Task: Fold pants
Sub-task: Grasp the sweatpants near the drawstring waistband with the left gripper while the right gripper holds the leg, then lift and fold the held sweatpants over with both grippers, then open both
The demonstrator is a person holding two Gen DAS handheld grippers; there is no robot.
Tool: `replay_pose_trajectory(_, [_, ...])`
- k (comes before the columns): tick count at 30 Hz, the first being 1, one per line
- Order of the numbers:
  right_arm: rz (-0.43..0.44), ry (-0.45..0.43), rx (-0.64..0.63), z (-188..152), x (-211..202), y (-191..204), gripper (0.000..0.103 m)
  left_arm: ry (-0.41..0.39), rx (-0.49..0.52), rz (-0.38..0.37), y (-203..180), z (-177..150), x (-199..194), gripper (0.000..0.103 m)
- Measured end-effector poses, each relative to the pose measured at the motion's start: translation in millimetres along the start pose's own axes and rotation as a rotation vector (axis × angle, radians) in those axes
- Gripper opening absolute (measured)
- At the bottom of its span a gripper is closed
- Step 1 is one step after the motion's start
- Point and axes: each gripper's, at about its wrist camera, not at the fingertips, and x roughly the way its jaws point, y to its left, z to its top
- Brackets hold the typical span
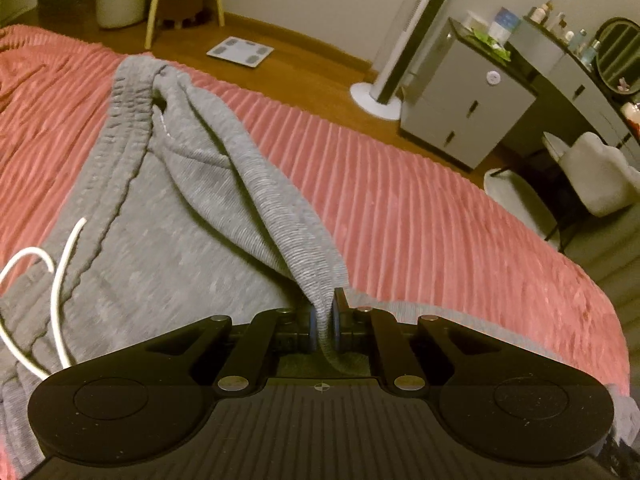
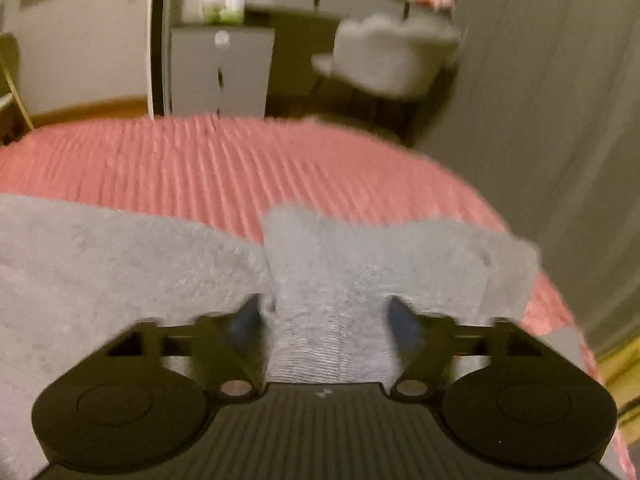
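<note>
Grey sweatpants lie spread on a pink ribbed bedspread, with the elastic waistband at the far left and a white drawstring looping at the near left. My left gripper is shut on a ribbed grey edge of the pants, which is pulled up into a ridge running back to the waistband. In the blurred right wrist view, the right gripper stands open, its jaws apart, with a bunched fold of the pants lying loose between them on the bedspread.
Beyond the bed's far edge are a wooden floor with a white scale, a tower fan, a grey cabinet and a pale chair. A grey curtain hangs to the right of the bed.
</note>
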Motion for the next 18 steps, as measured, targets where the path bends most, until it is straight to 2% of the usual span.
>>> replay_pose_trajectory(1, [0.033,0.007,0.063,1.2,-2.2,-9.1,0.045,0.004,-0.001,-0.011,2.9,0.2,-2.6,0.009])
replay_pose_trajectory(3, [0.154,0.014,0.241,0.4,-13.2,-33.9,0.027,0.007,0.009,-0.024,7.8,-0.6,-8.3,0.010])
replay_pose_trajectory(4, [0.218,0.015,0.336,-3.3,-18.3,-49.2,0.022,0.004,0.016,-0.028,8.7,-0.9,-10.6,0.010])
replay_pose_trajectory(6, [0.255,0.031,0.416,-11.9,-20.0,-64.7,0.008,-0.004,0.019,-0.039,9.9,-3.6,-13.9,0.009])
replay_pose_trajectory(9, [0.135,0.036,0.342,-18.4,-17.7,-59.7,0.007,-0.005,0.010,-0.043,12.4,-9.9,-18.9,0.009])
replay_pose_trajectory(12, [0.065,0.032,0.301,-15.6,-10.8,-48.3,0.012,-0.001,0.014,-0.041,11.3,-14.2,-21.1,0.009])
replay_pose_trajectory(14, [0.045,0.044,0.282,-12.5,-3.5,-39.6,0.017,0.005,0.012,-0.041,12.3,-15.4,-21.0,0.010])
replay_pose_trajectory(16, [0.033,0.040,0.232,-6.8,3.4,-30.1,0.017,0.018,0.005,-0.036,12.3,-14.4,-18.5,0.010])
replay_pose_trajectory(18, [0.067,0.060,0.238,-1.3,0.7,-34.0,0.007,0.034,-0.006,-0.033,13.6,-12.2,-16.8,0.010])
